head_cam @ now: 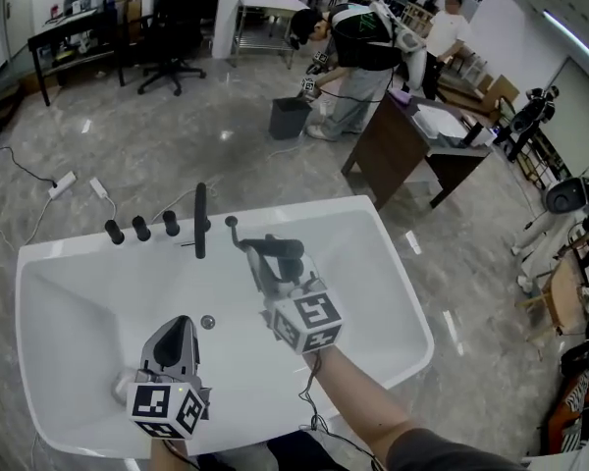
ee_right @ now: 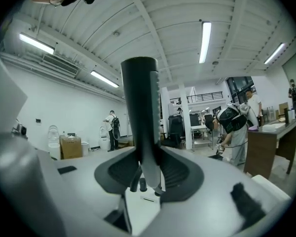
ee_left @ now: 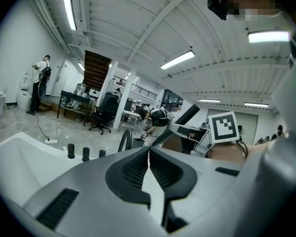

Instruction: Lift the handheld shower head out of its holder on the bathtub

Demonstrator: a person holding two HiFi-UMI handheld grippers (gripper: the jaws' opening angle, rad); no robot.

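Observation:
The black handheld shower head [head_cam: 283, 247] is lifted above the white bathtub [head_cam: 393, 292], and my right gripper [head_cam: 263, 259] is shut on its handle. In the right gripper view the black handle [ee_right: 140, 102] stands upright between the pads. Its small black holder [head_cam: 232, 223] stands bare on the far rim, next to the tall black spout [head_cam: 200, 220] and three black knobs [head_cam: 140, 229]. My left gripper [head_cam: 180, 328] hovers over the tub's near left part, its jaws shut with nothing between them [ee_left: 149, 152]. The left gripper view shows the right gripper's marker cube [ee_left: 223, 127].
A drain [head_cam: 207, 322] sits in the tub floor. Beyond the tub are a power strip [head_cam: 61, 183] with cables, a dark bin [head_cam: 289, 118], a brown desk [head_cam: 402, 145], an office chair [head_cam: 172, 42], and people [head_cam: 358, 57] working at the back.

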